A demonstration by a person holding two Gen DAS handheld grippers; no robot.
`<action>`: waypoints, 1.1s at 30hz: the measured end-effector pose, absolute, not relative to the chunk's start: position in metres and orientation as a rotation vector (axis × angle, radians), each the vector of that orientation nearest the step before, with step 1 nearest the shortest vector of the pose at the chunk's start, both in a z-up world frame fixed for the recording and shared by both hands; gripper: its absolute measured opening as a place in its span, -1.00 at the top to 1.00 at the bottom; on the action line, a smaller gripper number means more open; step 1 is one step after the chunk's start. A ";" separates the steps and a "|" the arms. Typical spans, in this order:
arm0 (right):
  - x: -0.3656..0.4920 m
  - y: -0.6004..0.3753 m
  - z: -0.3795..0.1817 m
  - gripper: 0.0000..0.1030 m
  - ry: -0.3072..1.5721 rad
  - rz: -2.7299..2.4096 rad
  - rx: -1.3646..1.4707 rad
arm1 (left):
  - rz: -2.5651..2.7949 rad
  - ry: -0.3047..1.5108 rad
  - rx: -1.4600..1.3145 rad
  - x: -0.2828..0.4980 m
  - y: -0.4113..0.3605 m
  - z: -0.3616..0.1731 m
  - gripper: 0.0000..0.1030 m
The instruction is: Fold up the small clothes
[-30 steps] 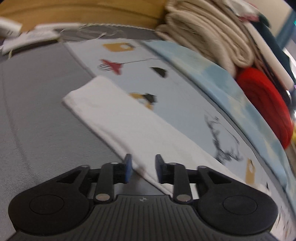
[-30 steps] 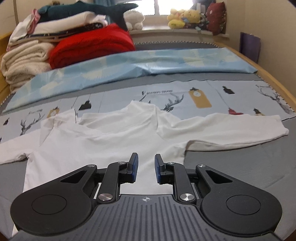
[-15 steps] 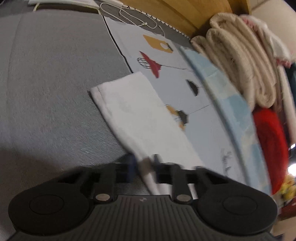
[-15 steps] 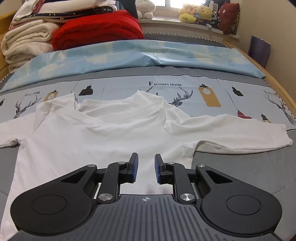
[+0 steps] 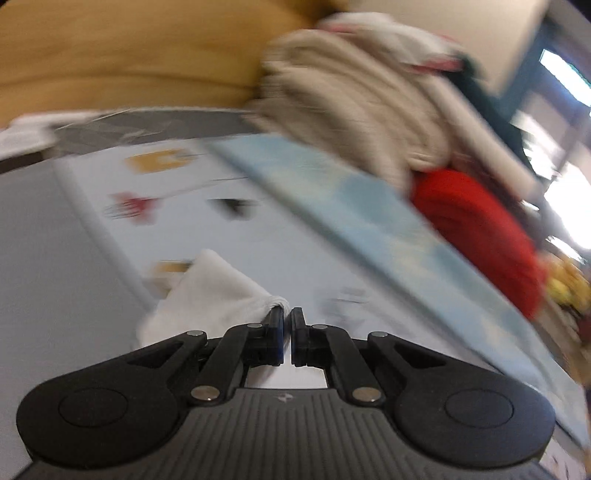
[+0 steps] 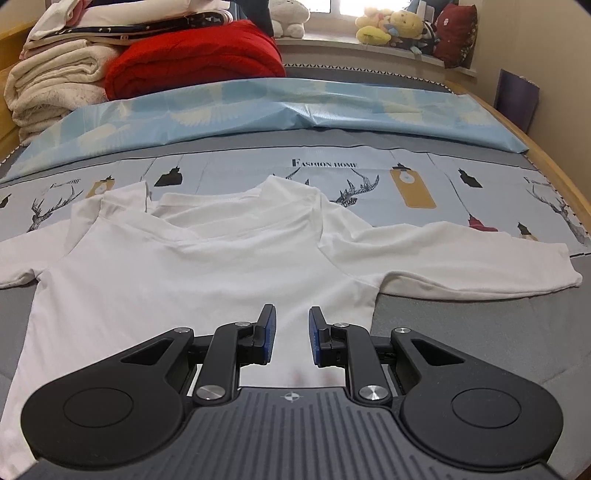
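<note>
Left wrist view: left gripper (image 5: 287, 318) is clenched on the sleeve (image 5: 210, 291) of the white shirt, lower centre; soft, limp, light cloth.
Right wrist view: right gripper (image 6: 291, 325) is released, jaws apart over the white shirt (image 6: 207, 273) lying mid-frame; take its hem.

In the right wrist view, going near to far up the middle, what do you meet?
Right tool → white T-shirt → printed sheet → light blue quilt → red blanket → plush toys on the windowsill.
</note>
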State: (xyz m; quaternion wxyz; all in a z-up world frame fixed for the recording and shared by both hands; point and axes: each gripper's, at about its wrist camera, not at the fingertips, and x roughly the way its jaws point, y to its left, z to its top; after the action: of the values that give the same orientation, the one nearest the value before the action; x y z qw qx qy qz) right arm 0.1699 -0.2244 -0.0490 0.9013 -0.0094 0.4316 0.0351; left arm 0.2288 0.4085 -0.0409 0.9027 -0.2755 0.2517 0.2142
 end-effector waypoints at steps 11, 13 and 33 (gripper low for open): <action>0.153 -0.249 -0.050 0.61 0.895 0.060 0.009 | -0.392 0.743 -0.435 0.307 0.084 -0.027 0.81; 0.152 -0.255 -0.051 0.61 0.899 0.052 0.020 | -0.406 0.794 -0.412 0.305 0.061 -0.032 0.80; 0.218 -0.233 -0.097 0.61 0.915 0.150 0.422 | 0.188 0.911 -0.312 0.290 0.193 -0.046 0.67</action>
State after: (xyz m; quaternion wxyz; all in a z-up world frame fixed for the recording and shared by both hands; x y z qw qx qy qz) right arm 0.2181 -0.2333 -0.0975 0.8732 0.2019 0.4378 0.0716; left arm 0.2897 0.1934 -0.0463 0.8820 -0.1500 0.4374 0.0905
